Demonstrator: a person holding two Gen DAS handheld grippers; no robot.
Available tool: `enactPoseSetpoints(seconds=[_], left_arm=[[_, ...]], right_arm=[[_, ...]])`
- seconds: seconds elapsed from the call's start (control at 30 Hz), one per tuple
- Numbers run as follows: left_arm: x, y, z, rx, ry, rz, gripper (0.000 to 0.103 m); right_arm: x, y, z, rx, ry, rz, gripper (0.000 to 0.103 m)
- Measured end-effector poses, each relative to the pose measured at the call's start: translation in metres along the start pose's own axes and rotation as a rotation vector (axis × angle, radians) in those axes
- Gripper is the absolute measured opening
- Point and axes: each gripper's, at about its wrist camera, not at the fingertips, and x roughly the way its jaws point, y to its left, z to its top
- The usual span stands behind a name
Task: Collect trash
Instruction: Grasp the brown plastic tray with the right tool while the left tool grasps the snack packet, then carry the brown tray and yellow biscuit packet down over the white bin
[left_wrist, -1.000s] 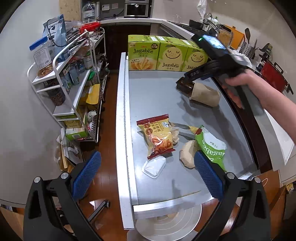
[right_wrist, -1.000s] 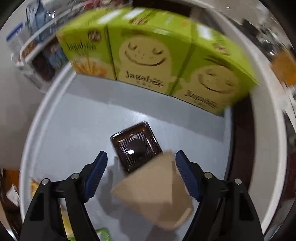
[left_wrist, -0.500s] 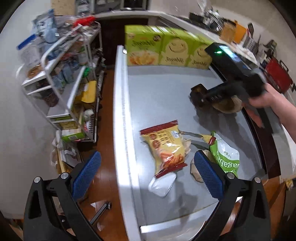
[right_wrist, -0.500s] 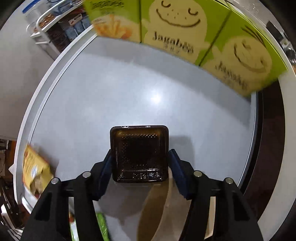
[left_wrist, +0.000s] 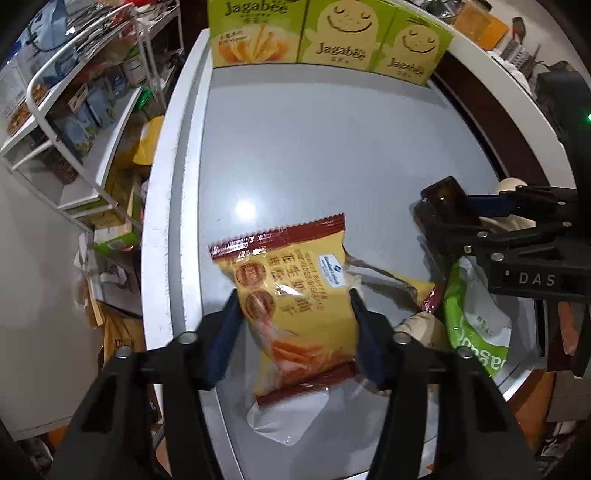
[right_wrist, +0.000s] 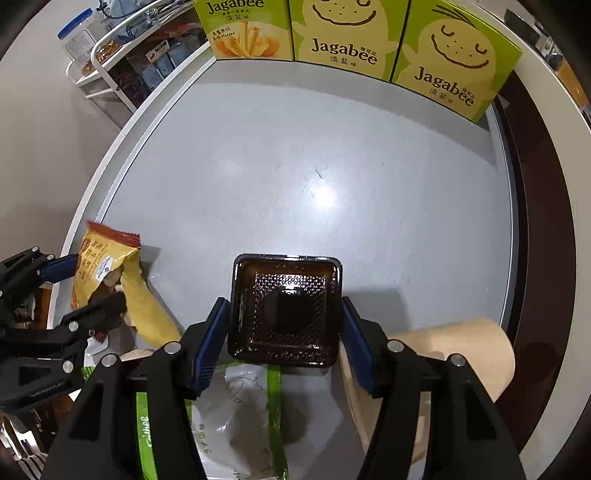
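A yellow snack bag (left_wrist: 295, 295) with red ends lies between my left gripper's (left_wrist: 293, 306) blue pads. The jaws are closing and press its two sides, so the bag bulges. In the right wrist view the same snack bag (right_wrist: 99, 266) is crumpled in the left gripper (right_wrist: 92, 284). My right gripper (right_wrist: 283, 310) is shut on a dark brown plastic tray (right_wrist: 284, 306), held just above the grey counter (right_wrist: 314, 166). From the left wrist view, the tray (left_wrist: 447, 203) and right gripper (left_wrist: 458, 218) sit at the right.
A green-and-white Jagabee bag (right_wrist: 236, 417) lies under the tray. A tan paper bag (right_wrist: 461, 343), a crumpled beige paper (left_wrist: 421, 325) and a clear wrapper (left_wrist: 291, 413) lie nearby. Three green Jagabee boxes (right_wrist: 351, 33) line the far edge. A white shelf rack (left_wrist: 74, 110) stands left.
My left gripper came down over the yellow snack bag and closed on it. My right gripper shut on the brown tray and carried it toward the near pile.
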Motion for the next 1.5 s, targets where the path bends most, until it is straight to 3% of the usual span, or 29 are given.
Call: enactPoseSetpoints(seconds=[0.33, 0.97, 1.5], left_arm=[[-0.02, 0.006, 0.004, -0.044, -0.063, -0.017, 0.043], [-0.051, 0.006, 0.005, -0.043, -0.139, -0.031, 0.041], [-0.112, -0.013, -0.029, 0.037, -0.231, -0.06, 0.041]], right_arm=[[-0.025, -0.021, -0.005, 0.058, -0.064, 0.053, 0.054], [-0.071, -0.007, -0.021, 0.09, -0.156, 0.099, 0.054], [-0.134, -0.006, -0.079, 0.128, -0.254, 0.158, 0.054]])
